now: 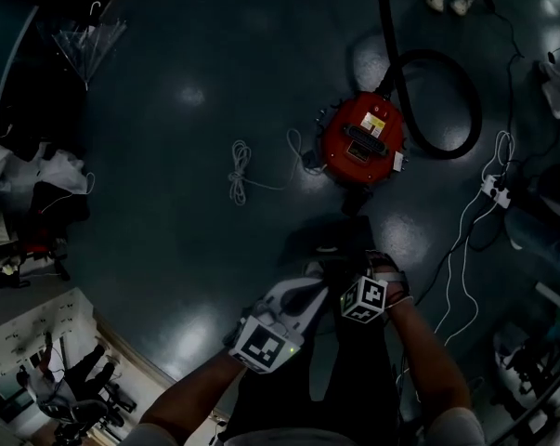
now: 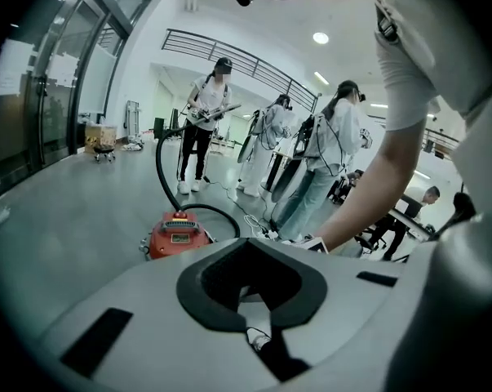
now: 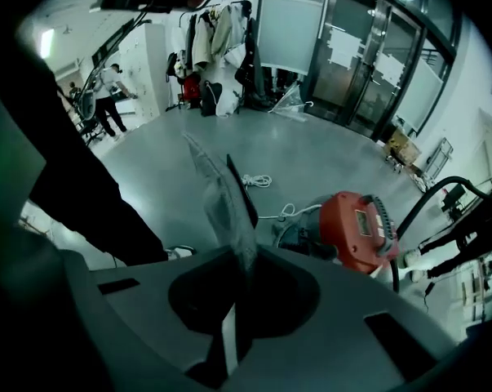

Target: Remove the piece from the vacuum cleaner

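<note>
The red vacuum cleaner (image 1: 358, 142) stands on the dark floor ahead of me, and its black hose (image 1: 437, 105) loops off to the right. It also shows in the left gripper view (image 2: 179, 237) and in the right gripper view (image 3: 361, 227). Both grippers hang close together at waist height, well short of the vacuum. My right gripper (image 3: 213, 155) has its two long jaws pressed flat together, with nothing visible between them. My left gripper (image 1: 307, 282) shows only its pale housing in its own view; its jaws are hidden there.
A coiled white cord (image 1: 240, 170) lies on the floor left of the vacuum. A power strip with white cables (image 1: 495, 189) lies to the right. Several people (image 2: 205, 121) stand beyond the vacuum. Coats and bags (image 3: 221, 39) line the far wall.
</note>
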`<state>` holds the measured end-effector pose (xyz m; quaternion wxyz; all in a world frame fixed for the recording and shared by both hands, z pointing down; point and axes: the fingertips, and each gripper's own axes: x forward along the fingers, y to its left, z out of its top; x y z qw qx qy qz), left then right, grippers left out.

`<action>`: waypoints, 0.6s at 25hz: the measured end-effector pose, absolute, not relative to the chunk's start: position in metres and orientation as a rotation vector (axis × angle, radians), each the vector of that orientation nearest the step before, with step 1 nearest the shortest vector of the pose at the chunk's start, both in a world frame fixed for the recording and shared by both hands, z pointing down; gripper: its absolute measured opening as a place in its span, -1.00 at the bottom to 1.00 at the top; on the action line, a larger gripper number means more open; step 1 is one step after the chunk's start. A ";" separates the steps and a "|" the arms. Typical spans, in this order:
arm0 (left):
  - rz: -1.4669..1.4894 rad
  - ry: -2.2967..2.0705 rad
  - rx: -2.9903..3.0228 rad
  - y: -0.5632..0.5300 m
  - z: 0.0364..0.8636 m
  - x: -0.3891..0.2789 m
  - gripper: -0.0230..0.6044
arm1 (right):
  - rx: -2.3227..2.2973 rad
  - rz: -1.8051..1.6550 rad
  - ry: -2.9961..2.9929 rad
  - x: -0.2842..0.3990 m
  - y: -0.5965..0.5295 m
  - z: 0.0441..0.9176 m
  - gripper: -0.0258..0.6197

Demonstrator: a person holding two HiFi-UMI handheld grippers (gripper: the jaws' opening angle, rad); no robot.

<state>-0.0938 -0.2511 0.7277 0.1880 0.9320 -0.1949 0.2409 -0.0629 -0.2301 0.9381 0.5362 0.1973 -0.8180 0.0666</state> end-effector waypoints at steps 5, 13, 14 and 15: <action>0.641 -0.515 2.659 -0.218 0.626 -0.111 -0.91 | 0.591 0.255 -1.966 -0.061 -0.205 0.814 -0.85; 0.476 -0.423 2.655 -0.147 0.513 -0.099 -0.91 | 0.752 0.365 -2.027 -0.062 -0.147 0.648 -0.84; 0.453 -0.420 2.658 -0.141 0.503 -0.095 -0.91 | 0.761 0.374 -2.034 -0.063 -0.141 0.634 -0.85; 0.430 -0.420 2.660 -0.136 0.494 -0.090 -0.91 | 0.765 0.380 -2.042 -0.064 -0.135 0.622 -0.85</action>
